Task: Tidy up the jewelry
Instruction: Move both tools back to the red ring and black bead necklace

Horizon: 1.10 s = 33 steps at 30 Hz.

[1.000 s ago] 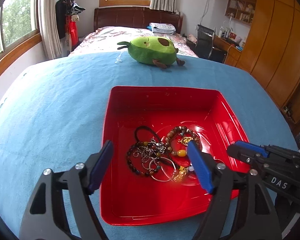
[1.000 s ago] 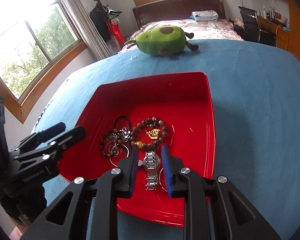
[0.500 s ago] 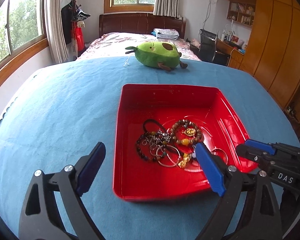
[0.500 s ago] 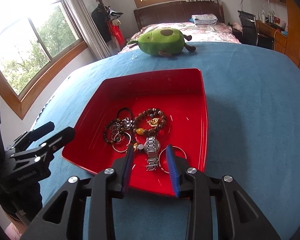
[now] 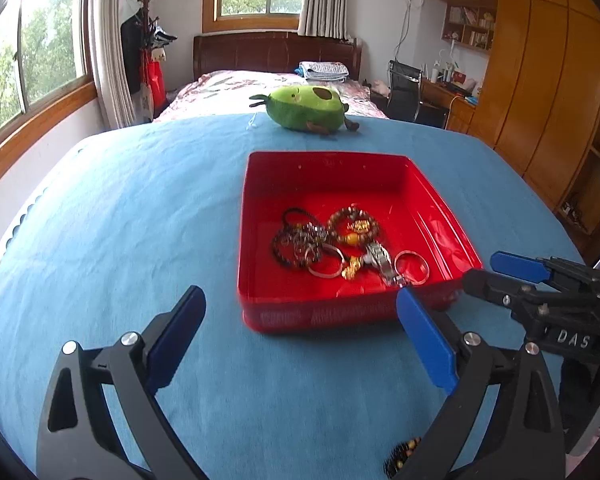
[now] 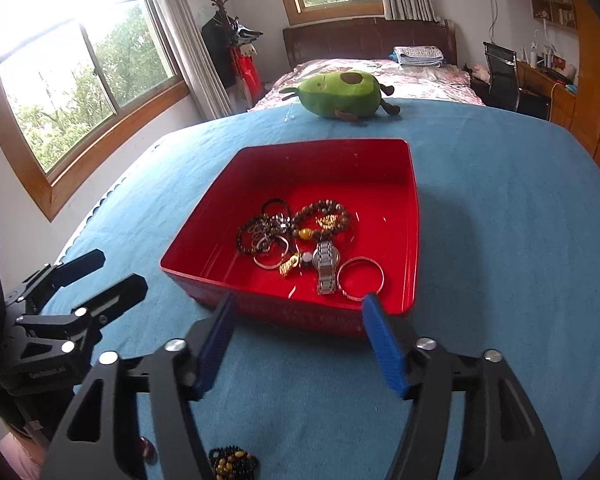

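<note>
A red tray (image 5: 440, 204) (image 6: 414, 216) sits on the blue cloth and holds a heap of jewelry: beaded bracelets (image 5: 354, 226) (image 6: 322, 216), a silver watch (image 5: 382, 262) (image 6: 326, 264), a silver bangle (image 5: 411, 266) (image 6: 360, 278) and a gold chain (image 6: 290, 264). A dark beaded bracelet (image 6: 232, 462) (image 5: 400, 456) lies on the cloth near the front edge. My left gripper (image 5: 298, 340) (image 6: 100, 272) is open and empty, in front of the tray. My right gripper (image 6: 298, 346) (image 5: 500, 276) is open and empty, just before the tray's near wall.
A green avocado plush toy (image 5: 306, 108) (image 6: 342, 94) lies at the far edge of the table. Beyond it are a bed (image 5: 260, 84), windows, a desk with a chair (image 5: 404, 88) and wooden cupboards (image 5: 540, 80).
Both grippers have pulled back out of the tray towards the near side. The right gripper has opened and left the watch lying in the tray. The left gripper stayed open.
</note>
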Motion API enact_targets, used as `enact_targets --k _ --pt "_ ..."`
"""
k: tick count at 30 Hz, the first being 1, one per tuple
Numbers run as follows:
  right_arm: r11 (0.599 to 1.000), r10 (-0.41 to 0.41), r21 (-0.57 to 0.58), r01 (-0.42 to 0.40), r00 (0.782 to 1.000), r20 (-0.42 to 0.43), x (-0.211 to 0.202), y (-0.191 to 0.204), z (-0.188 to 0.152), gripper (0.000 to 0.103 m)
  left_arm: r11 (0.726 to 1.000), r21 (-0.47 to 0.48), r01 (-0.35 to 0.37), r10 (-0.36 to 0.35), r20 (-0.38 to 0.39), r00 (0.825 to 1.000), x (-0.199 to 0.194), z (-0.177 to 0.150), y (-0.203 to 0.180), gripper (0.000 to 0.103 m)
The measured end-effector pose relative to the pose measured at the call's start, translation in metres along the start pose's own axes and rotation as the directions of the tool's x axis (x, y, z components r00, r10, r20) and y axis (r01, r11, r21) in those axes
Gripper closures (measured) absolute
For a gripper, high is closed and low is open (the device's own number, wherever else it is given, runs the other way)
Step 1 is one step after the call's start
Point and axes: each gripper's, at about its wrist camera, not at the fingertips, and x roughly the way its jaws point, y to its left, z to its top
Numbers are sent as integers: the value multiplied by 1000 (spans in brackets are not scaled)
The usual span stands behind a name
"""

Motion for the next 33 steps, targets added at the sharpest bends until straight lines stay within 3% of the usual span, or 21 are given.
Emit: enact_targets --k 2,5,11,22,27,33 --pt "1000 -2 -14 2 1000 -8 -4 4 -9 30 1000 -3 -1 1 -7 1000 -4 -8 2 6" --pt "1000 4 -22 -4 1000 -10 -10 7 -24 16 1000 -10 -6 6 -21 1000 -11 -24 8 6" --pt "999 45 -18 -46 998 -37 -18 9 -56 12 1000 -3 -22 22 -57 998 -26 -61 18 5" --pt "995 96 -23 -97 993 -66 -17 16 -101 14 1000 -24 -7 2 -216 976 -43 -130 37 6" --pt "993 114 -16 -116 991 -67 -19 18 -107 25 1000 0 0 0 -248 969 -51 -151 30 6" --pt "992 125 -29 -127 990 -63 -24 24 -112 27 1000 -17 14 -18 -269 963 -64 -162 38 7"
